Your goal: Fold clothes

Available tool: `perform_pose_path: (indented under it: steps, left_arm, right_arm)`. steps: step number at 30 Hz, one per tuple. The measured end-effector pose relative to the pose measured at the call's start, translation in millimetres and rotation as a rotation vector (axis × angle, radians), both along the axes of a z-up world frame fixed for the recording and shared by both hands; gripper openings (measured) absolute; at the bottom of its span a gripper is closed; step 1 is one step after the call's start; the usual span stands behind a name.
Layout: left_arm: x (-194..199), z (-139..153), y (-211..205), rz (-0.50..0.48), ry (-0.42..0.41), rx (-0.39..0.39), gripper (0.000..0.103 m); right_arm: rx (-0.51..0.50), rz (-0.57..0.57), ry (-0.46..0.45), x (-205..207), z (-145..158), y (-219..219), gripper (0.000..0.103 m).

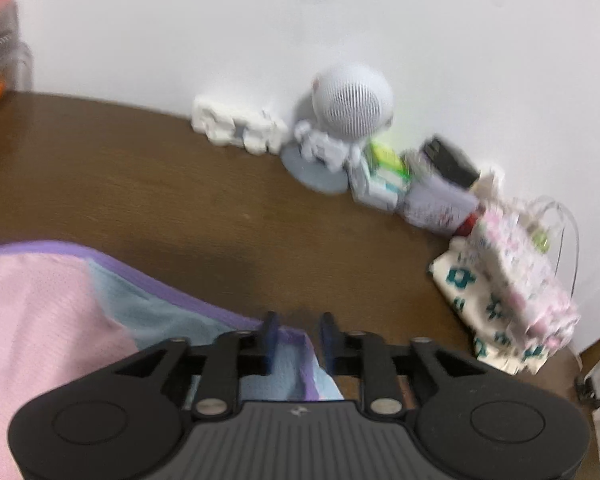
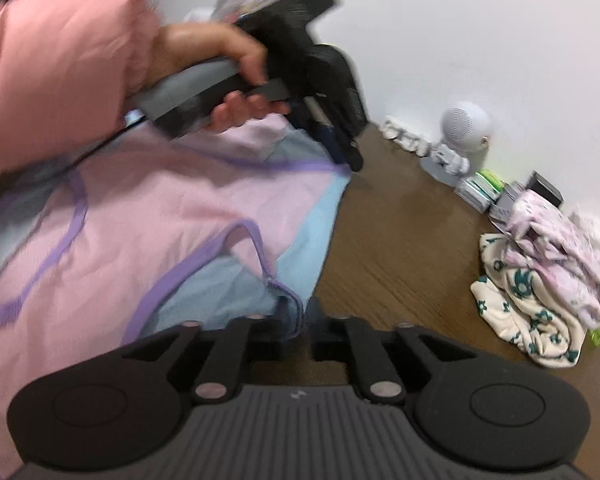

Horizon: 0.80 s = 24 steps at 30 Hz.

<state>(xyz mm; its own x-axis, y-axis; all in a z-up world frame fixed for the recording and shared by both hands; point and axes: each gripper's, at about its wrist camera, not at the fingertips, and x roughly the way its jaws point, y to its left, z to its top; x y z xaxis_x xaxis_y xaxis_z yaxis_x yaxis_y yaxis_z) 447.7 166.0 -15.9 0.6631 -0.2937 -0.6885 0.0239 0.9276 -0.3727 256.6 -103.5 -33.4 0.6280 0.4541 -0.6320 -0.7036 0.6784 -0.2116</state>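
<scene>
A pink, light-blue garment with purple trim (image 1: 40, 312) lies spread on the brown table (image 1: 140, 184). My left gripper (image 1: 299, 330) stands open over its far corner, and a fold of purple-edged cloth lies loose between the fingers. In the right wrist view the same garment (image 2: 172, 216) covers the left half of the table (image 2: 392, 248). My right gripper (image 2: 302, 312) is open at the near corner, where the trimmed edge lies by its left finger. A hand in a pink sleeve holds the left gripper (image 2: 348, 152) at the garment's far edge.
Against the white wall stand a round white speaker-like device (image 1: 352, 100), white figurines (image 1: 236, 128) and small boxes (image 1: 384, 172). A pile of patterned clothes (image 2: 540, 280) sits at the right of the table. Bare wood shows between it and the garment.
</scene>
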Motion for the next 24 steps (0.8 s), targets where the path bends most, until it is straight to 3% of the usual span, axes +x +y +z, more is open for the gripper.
perform_pose_path:
  steps: [1, 5, 7, 11, 15, 20, 22, 24]
  left_arm:
    - [-7, 7, 7, 0.010, -0.016, 0.003, 0.042]
    - [-48, 34, 33, 0.000, -0.068, 0.053, 0.048]
    - [-78, 46, 43, -0.018, -0.081, 0.099, 0.058]
    - [-150, 55, 70, -0.063, -0.070, 0.196, 0.059]
    - [-211, 52, 88, -0.089, -0.079, 0.276, 0.060]
    - [-237, 43, 123, -0.021, -0.071, 0.230, 0.059]
    - [-236, 39, 137, 0.008, -0.069, 0.185, 0.058]
    - [-228, 33, 142, -0.005, -0.076, 0.155, 0.057]
  right_arm:
    - [0.027, -0.014, 0.007, 1, 4, -4, 0.037]
    - [0.111, -0.038, 0.050, -3, 17, -22, 0.037]
    - [0.155, -0.026, 0.090, -9, 23, -29, 0.038]
    - [0.203, 0.042, 0.161, -29, 37, -25, 0.040]
    - [0.181, 0.169, 0.177, -50, 50, 7, 0.041]
    - [-0.011, 0.352, 0.114, -79, 50, 95, 0.041]
    - [-0.037, 0.389, 0.152, -83, 50, 127, 0.041]
    - [0.003, 0.373, 0.266, -78, 50, 151, 0.041]
